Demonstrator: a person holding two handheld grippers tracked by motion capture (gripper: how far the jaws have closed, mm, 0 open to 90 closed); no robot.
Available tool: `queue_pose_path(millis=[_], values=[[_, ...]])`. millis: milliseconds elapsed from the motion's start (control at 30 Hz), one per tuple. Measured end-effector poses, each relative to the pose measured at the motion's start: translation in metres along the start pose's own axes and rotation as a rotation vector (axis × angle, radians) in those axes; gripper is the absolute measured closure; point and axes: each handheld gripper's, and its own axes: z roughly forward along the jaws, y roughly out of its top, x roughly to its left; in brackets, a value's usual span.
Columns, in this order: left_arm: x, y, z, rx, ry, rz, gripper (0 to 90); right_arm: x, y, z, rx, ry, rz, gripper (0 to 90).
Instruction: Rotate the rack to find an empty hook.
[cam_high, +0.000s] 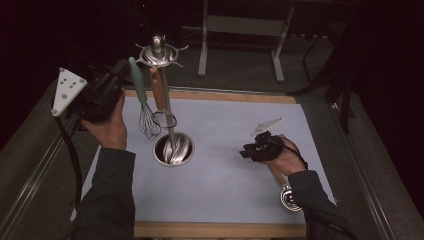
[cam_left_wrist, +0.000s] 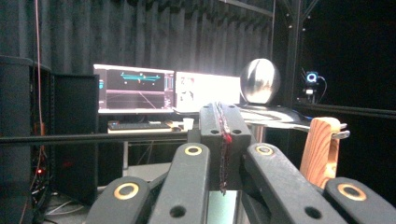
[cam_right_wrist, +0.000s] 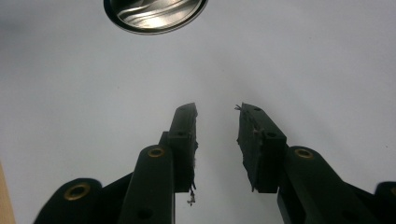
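High view first: the whisk (cam_high: 144, 106) with the teal handle hangs from the top of the utensil stand (cam_high: 170, 131). Its wire head dangles just above the stand's round metal base. Beside it, on the same crown of hooks, hangs a wooden-handled utensil (cam_high: 159, 90) with a wire ring at its lower end. That makes two pieces hung. A third, the wooden-handled tool (cam_high: 286, 194) with a round metal head, lies on the white mat (cam_high: 225, 190) partly under my right wrist, well apart from the stand. So I judge the hanging about two-thirds done, with that one piece left to pick up and hook on.

My left claw (cam_high: 121, 70) is raised level with the hooks, just beside the whisk's handle. In the left gripper view its jaws are pressed together with nothing between them but a few frayed threads (cam_left_wrist: 223, 121). The hung wooden handle (cam_left_wrist: 320, 151) sits off to the side, and the stand's polished ball top (cam_left_wrist: 260, 80) lies beyond. My right claw (cam_high: 248, 151) sits low over the mat, aimed toward the stand's base. In the right gripper view its jaws stand apart and empty (cam_right_wrist: 217, 112), with bare mat under them and the rim of the base (cam_right_wrist: 156, 21) ahead.

Count: one stand, three utensils, two claws. Two lit monitors (cam_left_wrist: 135, 88) glow behind the table.
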Motion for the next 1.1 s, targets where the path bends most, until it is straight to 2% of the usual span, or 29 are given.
queue_pose_path(millis=[1100], values=[[0.011, 0.005, 0.023, 0.063, 0.055, 0.021, 90.0, -0.007, -0.011, -0.001, 0.002, 0.0, 0.033, 66.5]])
